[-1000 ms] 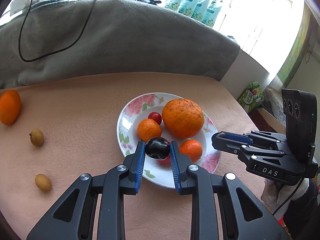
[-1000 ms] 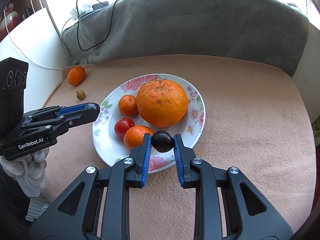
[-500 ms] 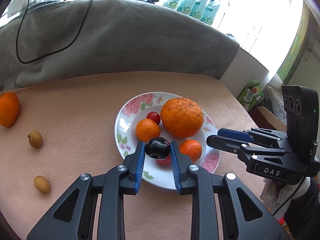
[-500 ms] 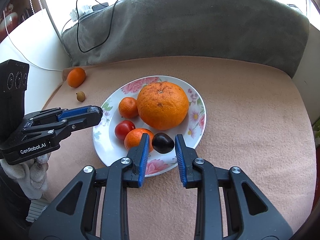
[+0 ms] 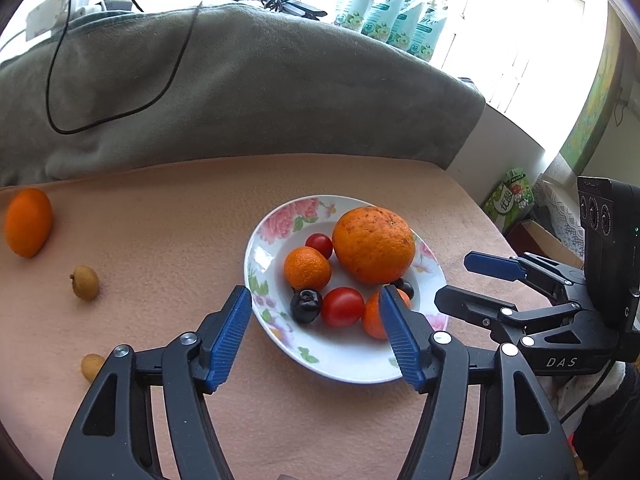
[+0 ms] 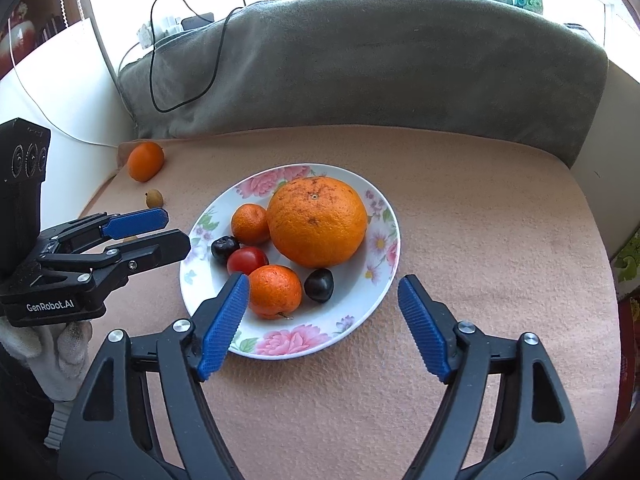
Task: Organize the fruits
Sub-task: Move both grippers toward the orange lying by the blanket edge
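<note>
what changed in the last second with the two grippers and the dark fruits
Both grippers let go. The left gripper opened and its dark fruit now lies on the plate beside a tomato. The right gripper opened too, leaving the other dark fruit by the big orange. The fruits off the plate stayed put.

Grey blanket (image 5: 240, 92), black cable (image 5: 120, 80).

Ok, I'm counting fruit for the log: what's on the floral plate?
On the floral plate: a large orange, two mandarins, a red tomato and two dark plums. The left view shows a second tomato behind.
</note>
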Available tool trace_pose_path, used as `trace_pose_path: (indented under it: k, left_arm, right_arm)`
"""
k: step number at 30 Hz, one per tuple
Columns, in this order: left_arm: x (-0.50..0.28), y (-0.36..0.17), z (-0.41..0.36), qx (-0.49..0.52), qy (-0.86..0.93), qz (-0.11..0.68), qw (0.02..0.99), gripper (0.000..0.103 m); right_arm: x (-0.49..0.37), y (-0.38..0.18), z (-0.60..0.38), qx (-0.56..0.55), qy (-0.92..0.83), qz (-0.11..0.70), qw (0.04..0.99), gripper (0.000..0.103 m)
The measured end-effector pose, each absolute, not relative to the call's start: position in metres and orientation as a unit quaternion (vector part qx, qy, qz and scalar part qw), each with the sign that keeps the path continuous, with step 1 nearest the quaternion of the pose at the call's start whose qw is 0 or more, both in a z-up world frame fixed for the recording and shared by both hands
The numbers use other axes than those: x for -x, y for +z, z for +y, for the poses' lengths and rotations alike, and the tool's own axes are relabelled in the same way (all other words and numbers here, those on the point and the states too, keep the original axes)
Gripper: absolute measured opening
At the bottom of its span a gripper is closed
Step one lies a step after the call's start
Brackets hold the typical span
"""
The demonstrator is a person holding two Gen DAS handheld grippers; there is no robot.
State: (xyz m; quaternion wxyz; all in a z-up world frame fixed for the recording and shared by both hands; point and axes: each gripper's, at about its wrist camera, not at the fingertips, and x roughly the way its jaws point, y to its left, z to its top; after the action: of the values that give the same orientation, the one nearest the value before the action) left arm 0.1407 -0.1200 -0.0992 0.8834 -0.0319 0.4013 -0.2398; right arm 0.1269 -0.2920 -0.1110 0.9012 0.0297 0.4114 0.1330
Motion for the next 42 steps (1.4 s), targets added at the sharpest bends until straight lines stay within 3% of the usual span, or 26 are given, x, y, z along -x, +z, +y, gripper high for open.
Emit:
trace_pose_path:
  k: [3,42]
  left_arm:
    - [-0.14,-0.098,-0.118,0.028,-0.228,0.399,0.888,0.071]
    - [-0.142,-0.074,-0.046,0.016,-0.134,0.373,0.918,0.071]
  right_arm:
    - [-0.126,-0.109,-0.291,-0.024,0.129,0.41,0.903,0.079]
    - [-0.15,-0.085,-0.241,-0.038,0.167,0.394,0.903,0.08]
